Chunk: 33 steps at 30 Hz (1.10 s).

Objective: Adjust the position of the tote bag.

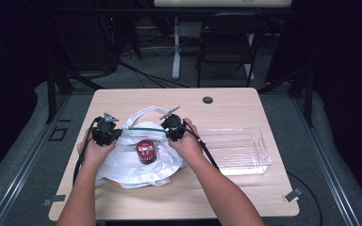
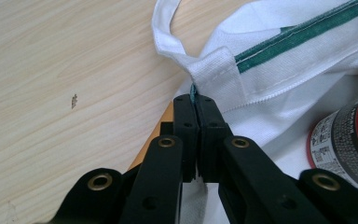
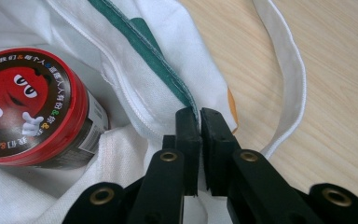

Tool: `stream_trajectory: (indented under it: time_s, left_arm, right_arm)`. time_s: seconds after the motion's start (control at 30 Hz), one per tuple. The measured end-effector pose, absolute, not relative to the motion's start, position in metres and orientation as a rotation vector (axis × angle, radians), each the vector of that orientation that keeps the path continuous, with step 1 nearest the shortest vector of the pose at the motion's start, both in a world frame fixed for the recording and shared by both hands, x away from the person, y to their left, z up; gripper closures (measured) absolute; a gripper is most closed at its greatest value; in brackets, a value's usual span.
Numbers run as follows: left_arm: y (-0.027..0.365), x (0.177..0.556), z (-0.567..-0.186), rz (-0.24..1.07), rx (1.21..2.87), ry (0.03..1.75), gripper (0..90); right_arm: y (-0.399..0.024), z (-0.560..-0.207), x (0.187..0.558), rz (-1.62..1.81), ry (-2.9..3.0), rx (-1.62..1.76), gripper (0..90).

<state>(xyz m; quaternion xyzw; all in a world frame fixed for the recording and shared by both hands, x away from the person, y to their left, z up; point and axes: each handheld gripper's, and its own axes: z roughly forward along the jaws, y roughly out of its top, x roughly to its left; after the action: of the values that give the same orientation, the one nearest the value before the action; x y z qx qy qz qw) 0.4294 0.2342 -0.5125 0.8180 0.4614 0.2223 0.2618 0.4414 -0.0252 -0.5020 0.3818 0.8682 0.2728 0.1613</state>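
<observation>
Both the left gripper (image 1: pixel 114 133) and right gripper (image 1: pixel 169 130) pinch the bag (image 1: pixel 136 165) rim, mouth held open; the can (image 1: pixel 145 151) stands inside, the clear bin (image 1: pixel 238 151) empty.

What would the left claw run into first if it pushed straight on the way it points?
Probably the white cloth bag it already pinches: the left claw grips the green-trimmed rim, with the handle seam right ahead.

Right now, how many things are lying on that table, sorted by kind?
White cloth bag with a green stripe: 1
Red-lidded can, standing on the bag: 1
Clear plastic box: 1
Handheld grippers, left gripper and right gripper, each shut on the bag's rim: 2
Total: 5
</observation>
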Motion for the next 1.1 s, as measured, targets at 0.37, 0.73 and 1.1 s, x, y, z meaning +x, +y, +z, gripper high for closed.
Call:
stream_trajectory:
  time_s: [0.37, 0.73, 1.1]
  left_arm:
    - [0.235, 0.429, -0.512, 0.585, 2.221, 1.249, 88.4]
    - [0.247, 0.418, -0.496, 0.537, 2.145, 1.228, 69.4]
    - [0.271, 0.398, -0.477, 0.589, 2.125, 1.232, 59.2]
  right_arm:
    - [-0.023, -0.503, 0.442, 0.773, 2.472, 1.096, 86.3]
    - [-0.025, -0.502, 0.442, 0.765, 2.479, 1.103, 86.2]
    - [-0.026, -0.503, 0.441, 0.806, 2.467, 1.101, 86.2]
